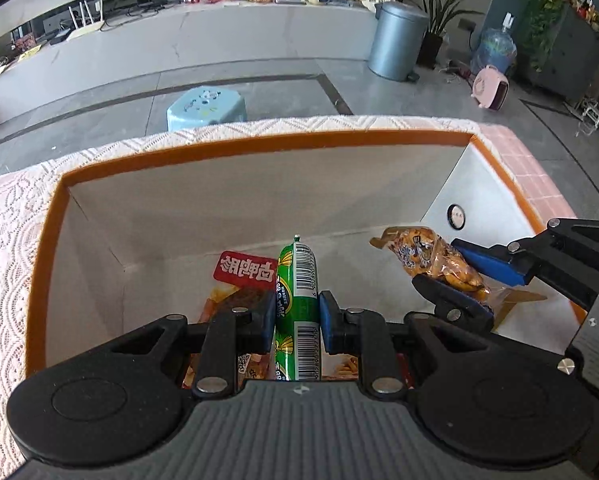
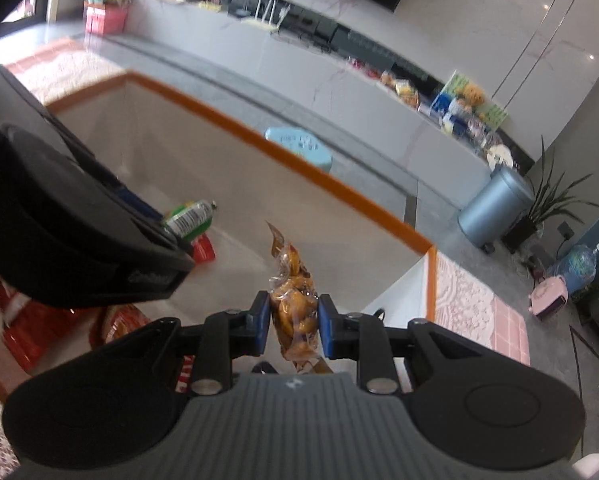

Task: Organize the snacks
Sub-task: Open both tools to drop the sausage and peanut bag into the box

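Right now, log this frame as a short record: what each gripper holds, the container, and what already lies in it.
left gripper: shut on green sausage stick, inside the box
right gripper: shut on clear bag of golden snacks, over the box
container: white box with orange rim on lace cloth
already in box: red-labelled snack packet

One open orange-rimmed white cardboard box (image 1: 259, 148). Two black grippers with blue pads: left (image 1: 297, 318), right (image 2: 293, 326). One green plastic-wrapped sausage stick (image 1: 299, 280), one clear packet of golden-brown snacks (image 2: 293, 312), one red-labelled flat snack packet (image 1: 245, 270).
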Available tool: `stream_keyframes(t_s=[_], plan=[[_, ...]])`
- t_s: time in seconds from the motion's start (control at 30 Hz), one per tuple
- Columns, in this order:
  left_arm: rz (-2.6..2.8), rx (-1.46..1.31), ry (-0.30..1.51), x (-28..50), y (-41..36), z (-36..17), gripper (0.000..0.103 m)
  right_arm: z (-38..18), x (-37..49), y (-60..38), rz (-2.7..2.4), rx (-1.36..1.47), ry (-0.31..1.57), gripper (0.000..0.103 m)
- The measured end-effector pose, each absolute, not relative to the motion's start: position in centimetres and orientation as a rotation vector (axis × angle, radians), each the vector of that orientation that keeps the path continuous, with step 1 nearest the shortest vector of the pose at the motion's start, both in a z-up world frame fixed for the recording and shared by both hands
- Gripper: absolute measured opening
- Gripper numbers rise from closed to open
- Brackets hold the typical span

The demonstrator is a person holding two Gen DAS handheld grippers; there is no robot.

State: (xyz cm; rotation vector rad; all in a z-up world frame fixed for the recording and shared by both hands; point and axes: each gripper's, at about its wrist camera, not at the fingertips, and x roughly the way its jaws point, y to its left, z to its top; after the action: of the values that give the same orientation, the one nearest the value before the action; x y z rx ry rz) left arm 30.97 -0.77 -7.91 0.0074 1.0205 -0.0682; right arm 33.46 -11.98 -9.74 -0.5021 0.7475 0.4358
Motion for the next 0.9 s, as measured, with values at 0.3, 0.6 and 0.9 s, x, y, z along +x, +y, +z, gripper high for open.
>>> stream_keyframes(t_s=[0.3, 0.6, 0.9], plan=[[-0.07, 0.033, 1.12, 31.7, -1.3, -8.6, 0.024, -10.5, 35.0, -11.8, 0.465, -0.487, 0.849, 0.022], [-0.056, 0.041, 1.162, 31.6, -1.2, -8.8, 0.025, -10.2, 36.1, -12.7, 0.492, -0.367, 0.959, 0.024], [-0.046, 0.062, 1.138, 30.8, -1.5, -8.1, 0.05, -10.0, 35.8, -13.8, 0.505, -0.253, 1.018, 0.037]])
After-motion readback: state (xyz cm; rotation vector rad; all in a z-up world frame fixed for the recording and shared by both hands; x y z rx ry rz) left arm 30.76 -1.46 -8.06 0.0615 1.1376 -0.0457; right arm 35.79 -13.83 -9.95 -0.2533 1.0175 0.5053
